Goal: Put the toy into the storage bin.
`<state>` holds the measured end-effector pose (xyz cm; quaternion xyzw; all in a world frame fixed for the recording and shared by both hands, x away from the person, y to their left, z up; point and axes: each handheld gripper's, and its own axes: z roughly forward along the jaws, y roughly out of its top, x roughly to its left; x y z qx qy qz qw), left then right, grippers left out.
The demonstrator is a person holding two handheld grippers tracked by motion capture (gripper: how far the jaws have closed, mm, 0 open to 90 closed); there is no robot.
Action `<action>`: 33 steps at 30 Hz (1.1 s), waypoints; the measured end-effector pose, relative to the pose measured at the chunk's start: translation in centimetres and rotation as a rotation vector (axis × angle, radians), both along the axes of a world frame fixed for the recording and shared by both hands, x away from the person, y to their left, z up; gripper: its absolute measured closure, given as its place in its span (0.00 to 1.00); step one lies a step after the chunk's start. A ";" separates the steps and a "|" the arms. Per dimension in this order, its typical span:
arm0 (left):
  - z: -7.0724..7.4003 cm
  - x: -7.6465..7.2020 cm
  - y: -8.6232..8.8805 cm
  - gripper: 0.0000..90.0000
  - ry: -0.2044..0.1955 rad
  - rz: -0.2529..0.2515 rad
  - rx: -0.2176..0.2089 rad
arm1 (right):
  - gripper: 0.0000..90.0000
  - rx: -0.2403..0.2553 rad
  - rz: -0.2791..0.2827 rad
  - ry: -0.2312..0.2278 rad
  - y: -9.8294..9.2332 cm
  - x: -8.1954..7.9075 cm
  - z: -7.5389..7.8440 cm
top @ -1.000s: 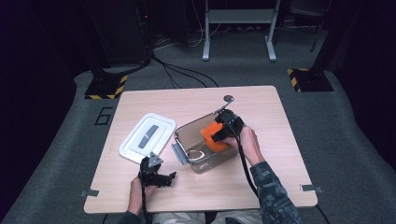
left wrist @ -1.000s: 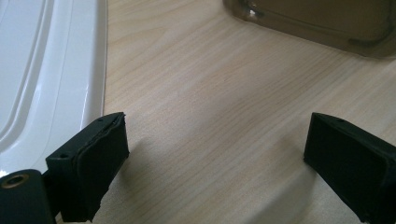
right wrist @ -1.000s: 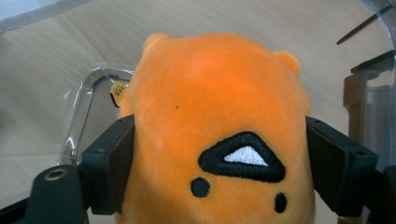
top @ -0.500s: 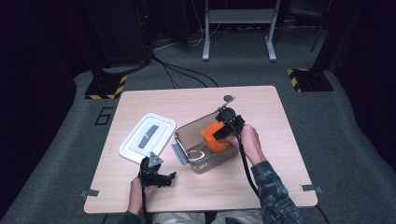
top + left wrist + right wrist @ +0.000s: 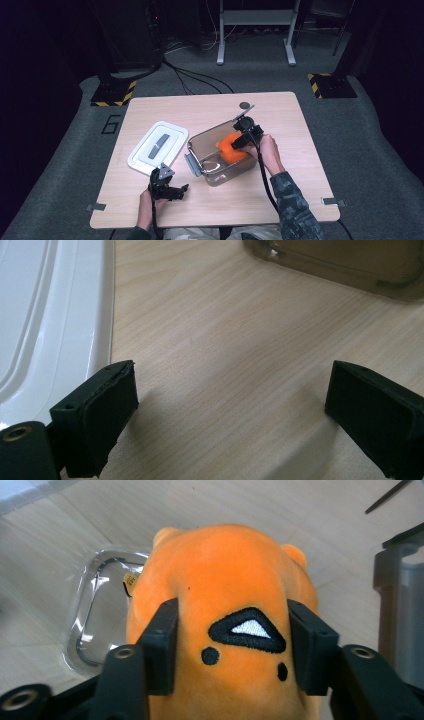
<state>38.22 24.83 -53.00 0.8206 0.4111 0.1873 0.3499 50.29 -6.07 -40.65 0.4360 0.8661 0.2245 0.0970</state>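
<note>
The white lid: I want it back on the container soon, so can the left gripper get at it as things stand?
Probably yes. The left gripper is open and holds nothing, the white lid lies flat just beside it, and bare table lies between them.

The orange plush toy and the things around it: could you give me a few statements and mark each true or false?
1. The right gripper has its jaws pressed on the orange plush toy. True; they have just been closing on it.
2. The toy is over the clear container. True.
3. The white lid sits on the container. False; it lies on the table beside it.
4. The left gripper holds the lid. False; its jaws stand open, with bare table between them.
</note>
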 end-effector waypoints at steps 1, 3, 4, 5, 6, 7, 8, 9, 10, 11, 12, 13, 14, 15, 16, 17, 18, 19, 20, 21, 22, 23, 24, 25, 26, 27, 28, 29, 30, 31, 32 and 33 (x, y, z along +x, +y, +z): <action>0.0 0.0 0.0 0.07 0.001 -0.001 0.000 | 0.44 0.007 -0.001 -0.003 -0.1 0.0 0.1; 0.0 0.0 0.0 0.07 -0.001 -0.002 0.006 | 0.37 0.018 -0.002 -0.013 -0.2 -0.1 0.3; 0.0 0.0 0.0 0.07 -0.001 -0.002 0.006 | 0.34 0.025 0.002 -0.022 -0.3 -0.2 0.5; 0.0 0.0 0.0 0.07 -0.002 0.000 0.003 | 0.31 0.031 -0.002 -0.030 -0.4 -0.4 0.6; 0.0 0.0 0.0 0.07 0.001 -0.003 0.002 | 0.29 0.033 0.003 -0.036 -0.5 -0.4 0.7; 0.0 0.0 0.0 0.07 0.001 -0.003 0.002 | 0.26 0.040 0.006 -0.050 -0.5 -0.5 0.8; 0.0 0.0 0.1 0.07 0.001 -0.003 0.002 | 0.24 0.051 0.007 -0.060 -0.6 -0.7 1.0; 0.0 0.0 0.1 0.07 0.002 -0.003 0.002 | 0.22 0.060 0.012 -0.073 -0.6 -0.9 1.3; 0.0 0.0 0.1 0.07 0.002 -0.003 0.002 | 0.20 0.071 0.013 -0.109 -0.8 -1.1 1.8; 0.0 0.1 0.1 0.07 0.002 -0.003 0.002 | 0.17 0.085 0.013 -0.131 -1.0 -1.4 2.2; 0.0 0.1 0.1 0.07 0.003 -0.004 0.002 | 0.17 0.101 0.014 -0.155 -1.3 -1.6 2.7; 0.0 0.1 0.1 0.07 0.003 -0.004 0.003 | 0.15 0.109 0.017 -0.171 -1.6 -1.9 3.2; 0.0 0.1 0.1 0.07 0.003 -0.004 0.003 | 0.14 0.116 0.017 -0.184 -1.9 -2.1 3.5; 0.0 0.1 0.1 0.07 0.002 -0.004 0.002 | 0.12 0.129 0.009 -0.202 -2.3 -2.6 3.9; 0.0 0.1 0.1 0.07 0.003 -0.004 0.002 | 0.11 0.136 0.006 -0.213 -2.7 -2.9 4.2; 0.0 0.1 0.1 0.07 0.003 -0.004 0.002 | 0.10 0.143 0.000 -0.228 -3.2 -3.2 4.3; 0.0 0.1 0.1 0.07 0.005 -0.003 0.000 | 0.09 0.144 0.001 -0.245 -3.6 -3.4 4.4; 0.0 0.1 0.1 0.07 0.005 -0.004 0.000 | 0.08 0.154 -0.010 -0.258 -4.2 -3.9 4.5; 0.0 0.1 0.1 0.07 0.006 -0.004 0.000 | 0.07 0.159 -0.014 -0.274 -4.7 -4.3 4.5; 0.0 0.1 0.1 0.07 0.007 -0.003 -0.002 | 0.07 0.165 -0.027 -0.285 -5.2 -4.7 4.5; 0.0 0.1 0.1 0.07 0.009 -0.008 0.004 | 0.06 0.167 -0.029 -0.296 -5.6 -4.9 4.5; 0.1 0.1 0.1 0.07 0.012 -0.008 0.007 | 0.06 0.180 -0.044 -0.306 -6.3 -5.4 4.4; 0.1 0.1 0.1 0.07 0.012 -0.007 0.006 | 0.05 0.184 -0.051 -0.319 -6.8 -5.8 4.4; 0.0 0.1 0.1 0.07 0.004 0.003 -0.002 | 0.04 0.183 -0.052 -0.334 -7.4 -6.3 4.3; 0.0 0.1 0.1 0.07 0.005 0.001 0.000 | 0.04 0.192 -0.059 -0.345 -7.8 -6.6 4.2; 0.0 0.1 0.1 0.07 0.006 0.001 0.000 | 0.04 0.198 -0.066 -0.354 -8.4 -7.0 4.1; 0.0 0.1 0.1 0.07 0.006 0.000 -0.002 | 0.04 0.204 -0.074 -0.364 -9.1 -7.6 3.9; 0.0 0.1 0.1 0.07 0.005 0.001 -0.004 | 0.04 0.204 -0.084 -0.377 -9.6 -8.0 3.6; 0.0 0.1 0.1 0.07 0.006 0.001 -0.006 | 0.03 0.201 -0.091 -0.382 -10.1 -8.4 3.4; 0.0 0.2 0.1 0.07 0.005 0.000 -0.003 | 0.03 0.203 -0.095 -0.390 -10.6 -8.8 3.1; 0.0 0.2 0.1 0.07 0.013 -0.002 -0.002 | 0.03 0.207 -0.105 -0.395 -11.0 -9.1 2.8; 0.0 0.2 0.1 0.07 0.012 -0.002 -0.002 | 0.03 0.206 -0.119 -0.396 -11.6 -9.6 2.3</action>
